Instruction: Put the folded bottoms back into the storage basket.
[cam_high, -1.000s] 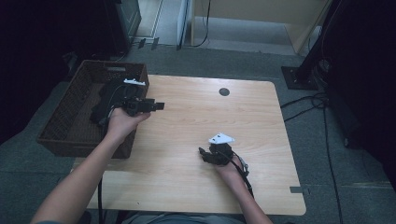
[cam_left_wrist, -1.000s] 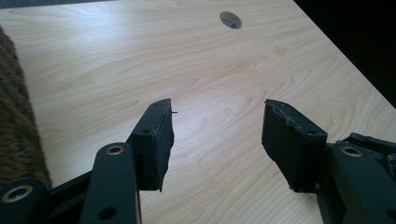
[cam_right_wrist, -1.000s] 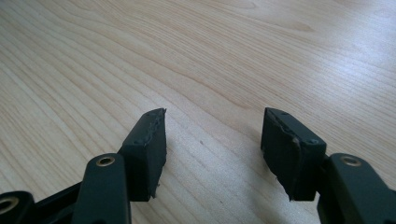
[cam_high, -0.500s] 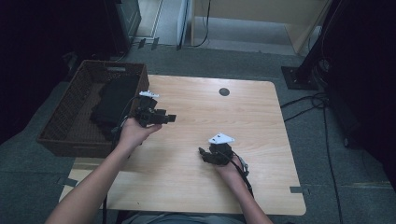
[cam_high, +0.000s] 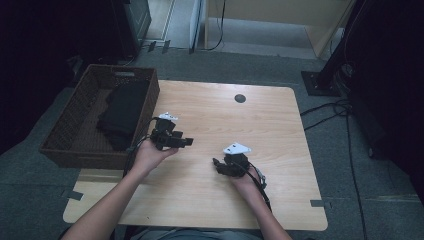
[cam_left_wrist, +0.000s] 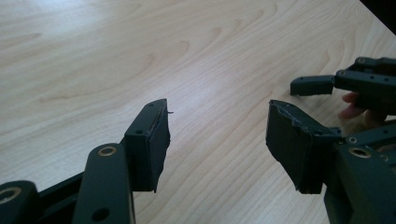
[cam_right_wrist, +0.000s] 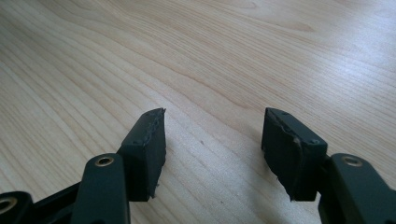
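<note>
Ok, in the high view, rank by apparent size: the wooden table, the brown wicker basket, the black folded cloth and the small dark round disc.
1. Light wooden table
2. Brown wicker basket
3. Black folded cloth inside the basket
4. Small dark round disc on the table's far edge

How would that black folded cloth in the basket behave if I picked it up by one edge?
The black folded cloth would probably go floppy and unfold, since it lies soft and slumped in the wicker basket. It looks light for its size and unlikely to slip, roll or break.
</note>
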